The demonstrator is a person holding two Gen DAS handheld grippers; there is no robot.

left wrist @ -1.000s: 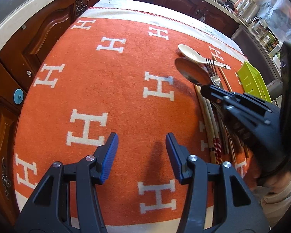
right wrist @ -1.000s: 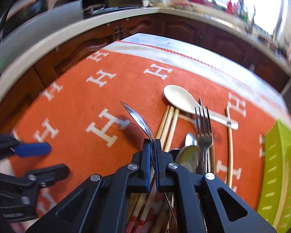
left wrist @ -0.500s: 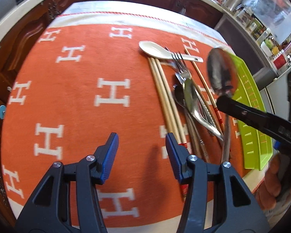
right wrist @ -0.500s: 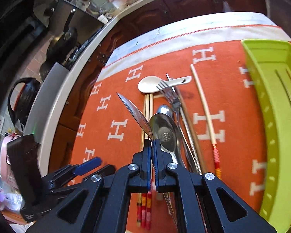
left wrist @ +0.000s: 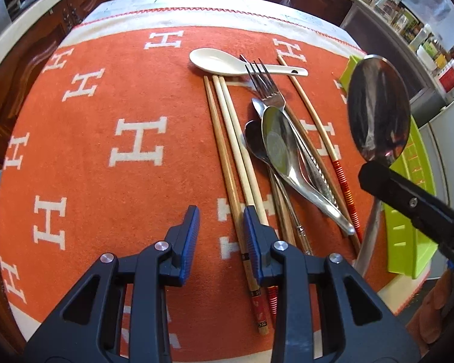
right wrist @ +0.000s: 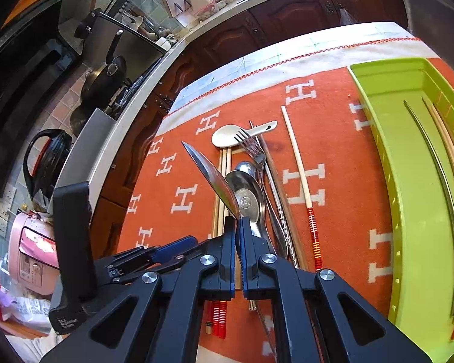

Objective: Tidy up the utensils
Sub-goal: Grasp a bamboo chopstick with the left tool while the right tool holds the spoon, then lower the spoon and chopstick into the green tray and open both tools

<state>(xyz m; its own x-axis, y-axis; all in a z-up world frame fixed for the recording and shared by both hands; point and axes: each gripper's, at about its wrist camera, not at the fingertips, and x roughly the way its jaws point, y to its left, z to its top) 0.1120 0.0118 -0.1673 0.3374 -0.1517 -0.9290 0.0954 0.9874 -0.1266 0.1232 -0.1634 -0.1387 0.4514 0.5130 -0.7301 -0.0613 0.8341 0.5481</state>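
Note:
My right gripper (right wrist: 236, 227) is shut on a steel spoon (right wrist: 210, 171) and holds it up above the utensil pile; the spoon's bowl (left wrist: 378, 109) shows at the right of the left wrist view. My left gripper (left wrist: 221, 227) is open and empty, low over the handles of the bamboo chopsticks (left wrist: 227, 151). The pile on the orange cloth holds a white ceramic spoon (left wrist: 221, 62), a fork (left wrist: 264, 86), steel spoons (left wrist: 280, 142) and a red-banded chopstick (right wrist: 302, 181). A lime-green tray (right wrist: 387, 139) at the right holds a few chopsticks (right wrist: 435, 166).
The orange cloth with white H marks (left wrist: 106, 106) covers the table. Dark wood cabinets (right wrist: 257, 24) and a counter with pans (right wrist: 106, 75) stand beyond the far edge. A pink appliance (right wrist: 33, 248) sits at the left.
My left gripper has moved right and now hovers over the chopstick handles. My right gripper has carried the steel spoon up and toward the green tray.

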